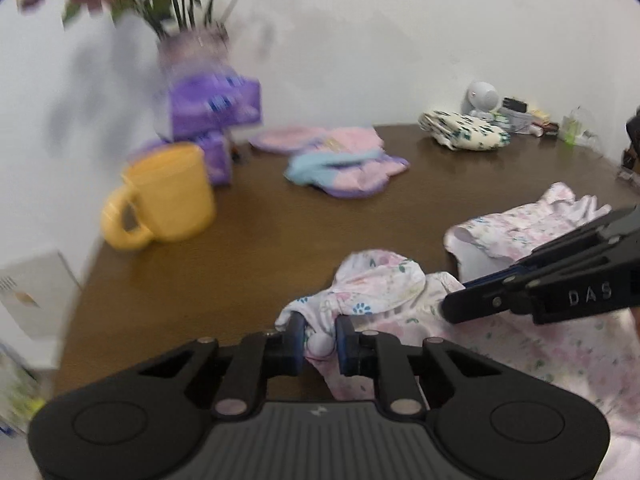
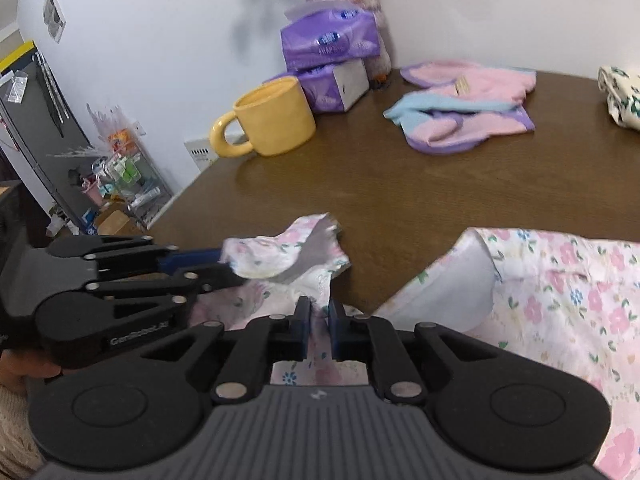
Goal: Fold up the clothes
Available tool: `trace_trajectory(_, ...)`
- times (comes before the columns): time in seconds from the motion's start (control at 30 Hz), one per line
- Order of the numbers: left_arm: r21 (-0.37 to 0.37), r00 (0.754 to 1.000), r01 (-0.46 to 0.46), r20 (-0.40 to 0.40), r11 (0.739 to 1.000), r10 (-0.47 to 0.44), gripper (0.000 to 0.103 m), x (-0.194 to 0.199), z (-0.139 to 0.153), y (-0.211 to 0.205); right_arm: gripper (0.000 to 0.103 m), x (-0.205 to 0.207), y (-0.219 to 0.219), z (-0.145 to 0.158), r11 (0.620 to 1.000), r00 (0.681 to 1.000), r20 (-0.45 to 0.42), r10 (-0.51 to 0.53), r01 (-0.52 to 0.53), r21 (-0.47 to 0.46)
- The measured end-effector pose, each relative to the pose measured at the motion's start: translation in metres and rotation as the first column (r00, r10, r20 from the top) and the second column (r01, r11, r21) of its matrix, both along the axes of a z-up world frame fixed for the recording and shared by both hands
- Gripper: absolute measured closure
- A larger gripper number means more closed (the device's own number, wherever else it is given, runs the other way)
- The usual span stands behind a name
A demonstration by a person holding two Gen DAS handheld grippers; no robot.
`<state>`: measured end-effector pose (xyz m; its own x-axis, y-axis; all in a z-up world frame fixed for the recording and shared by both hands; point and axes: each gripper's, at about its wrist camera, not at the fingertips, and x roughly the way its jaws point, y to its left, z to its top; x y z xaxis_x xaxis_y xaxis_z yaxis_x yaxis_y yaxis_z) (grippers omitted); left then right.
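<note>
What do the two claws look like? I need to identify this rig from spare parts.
Both match: the left claw and right claw have black linkage arms with silver pivot pins, blue pads on the fingers, and a ribbed grey body with round black caps. White lettering "DAS" marks the right one's side, seen from the left wrist view. No cables show.

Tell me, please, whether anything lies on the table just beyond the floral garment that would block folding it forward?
Nothing visible does. Both the left gripper and right gripper grip the floral garment, and the table just beyond it is bare. The yellow mug and the pink and purple clothes sit farther back.
</note>
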<state>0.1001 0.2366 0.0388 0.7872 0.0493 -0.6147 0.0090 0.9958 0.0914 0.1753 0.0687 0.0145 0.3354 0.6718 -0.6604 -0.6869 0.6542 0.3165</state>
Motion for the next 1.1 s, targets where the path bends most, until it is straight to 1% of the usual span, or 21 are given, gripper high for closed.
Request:
trace_trajectory(0.07, 0.057, 1.000, -0.015, 0.016, 0.998, 0.014, 0.088, -0.003, 0.000, -0.002, 0.094, -0.003, 0.008, 0.000, 1.000, 1.000, 0.030, 0.008, -0.008, -0.002)
trace_trajectory(0.17, 0.130, 0.999, -0.029, 0.024, 0.991, 0.026, 0.088, -0.005, -0.006, -0.005, 0.094, -0.009, 0.022, -0.006, 0.999, 0.997, 0.078, 0.016, -0.014, -0.036)
trace_trajectory(0.27, 0.165, 0.999, -0.030, -0.012, 0.986, 0.032, 0.086, -0.004, -0.013, -0.004, 0.093, -0.013, 0.032, -0.013, 0.998, 0.993, 0.112, 0.029, -0.022, -0.063)
trace_trajectory(0.3, 0.160, 0.999, -0.035, -0.023, 0.986, 0.039, 0.082, -0.004, -0.014, -0.002, 0.092, -0.013, 0.034, -0.014, 0.998, 0.993, 0.115, 0.031, -0.024, -0.064)
trace_trajectory(0.33, 0.135, 0.999, -0.038, -0.033, 0.990, 0.043, 0.078, -0.005, -0.012, 0.002, 0.091, -0.013, 0.035, -0.014, 0.998, 0.993, 0.117, 0.033, -0.026, -0.064)
trace_trajectory(0.37, 0.094, 0.999, -0.037, -0.037, 0.995, 0.041, 0.073, -0.006, -0.009, 0.007, 0.086, -0.012, 0.028, -0.010, 0.998, 0.992, 0.122, 0.021, -0.013, -0.063)
trace_trajectory(0.4, 0.038, 0.999, -0.025, -0.026, 0.999, 0.026, 0.061, -0.010, -0.004, 0.013, 0.083, -0.011, 0.022, -0.005, 0.998, 0.992, 0.127, 0.008, 0.000, -0.061)
trace_trajectory(0.43, -0.018, 1.000, -0.012, -0.015, 1.000, 0.012, 0.051, -0.013, 0.002, 0.019, 0.075, -0.010, 0.015, -0.001, 0.998, 0.991, 0.131, -0.004, 0.012, -0.060)
trace_trajectory(0.47, -0.068, 1.000, 0.004, -0.001, 0.998, -0.004, 0.049, -0.016, 0.008, 0.026, 0.069, -0.009, 0.008, 0.004, 0.998, 0.991, 0.136, -0.017, 0.025, -0.059)
trace_trajectory(0.5, -0.116, 1.000, 0.021, 0.012, 0.993, -0.019, 0.048, -0.018, 0.015, 0.032, 0.068, -0.008, 0.002, 0.008, 0.998, 0.990, 0.141, -0.030, 0.038, -0.057)
trace_trajectory(0.57, -0.158, 0.999, 0.039, 0.019, 0.987, -0.036, 0.046, -0.012, 0.025, 0.042, 0.067, -0.006, -0.012, 0.017, 0.997, 0.987, 0.150, -0.055, 0.063, -0.054)
trace_trajectory(0.6, -0.177, 0.999, 0.047, 0.022, 0.983, -0.044, 0.042, -0.009, 0.030, 0.047, 0.067, -0.005, -0.018, 0.022, 0.996, 0.986, 0.155, -0.067, 0.076, -0.053)
trace_trajectory(0.67, -0.145, 0.998, 0.053, -0.015, 0.988, -0.056, 0.042, 0.009, 0.030, 0.048, 0.067, -0.001, -0.030, 0.023, 0.991, 0.983, 0.158, -0.090, 0.104, -0.085)
trace_trajectory(0.73, -0.130, 0.995, 0.045, -0.079, 0.990, -0.055, 0.045, 0.031, 0.022, 0.049, 0.067, 0.006, -0.036, 0.021, 0.984, 0.979, 0.168, -0.116, 0.136, -0.115)
trace_trajectory(0.77, -0.126, 0.992, 0.058, -0.108, 0.990, -0.072, 0.045, 0.041, 0.016, 0.048, 0.067, 0.010, -0.038, 0.019, 0.981, 0.977, 0.171, -0.128, 0.150, -0.126)
trace_trajectory(0.83, -0.146, 0.983, 0.077, -0.153, 0.986, -0.099, 0.046, 0.058, 0.004, 0.047, 0.067, 0.018, -0.040, 0.014, 0.973, 0.972, 0.179, -0.150, 0.177, -0.146)
trace_trajectory(0.9, -0.156, 0.979, 0.092, -0.168, 0.984, -0.118, 0.047, 0.066, -0.005, 0.044, 0.067, 0.028, -0.037, 0.008, 0.965, 0.967, 0.195, -0.164, 0.198, -0.170)
trace_trajectory(0.97, -0.148, 0.977, 0.104, -0.171, 0.983, -0.129, 0.054, 0.071, -0.012, 0.040, 0.067, 0.036, -0.030, 0.002, 0.957, 0.962, 0.215, -0.167, 0.210, -0.199)
trace_trajectory(1.0, -0.132, 0.978, 0.120, -0.156, 0.984, -0.140, 0.062, 0.070, -0.013, 0.037, 0.067, 0.040, -0.026, -0.001, 0.954, 0.960, 0.225, -0.165, 0.214, -0.212)
trace_trajectory(1.03, -0.109, 0.978, 0.132, -0.149, 0.985, -0.147, 0.076, 0.069, -0.014, 0.032, 0.067, 0.044, -0.024, -0.004, 0.952, 0.960, 0.226, -0.166, 0.216, -0.219)
trace_trajectory(1.1, -0.070, 0.979, 0.143, -0.137, 0.987, -0.151, 0.095, 0.065, -0.015, 0.026, 0.067, 0.052, -0.020, -0.009, 0.947, 0.959, 0.228, -0.168, 0.221, -0.232)
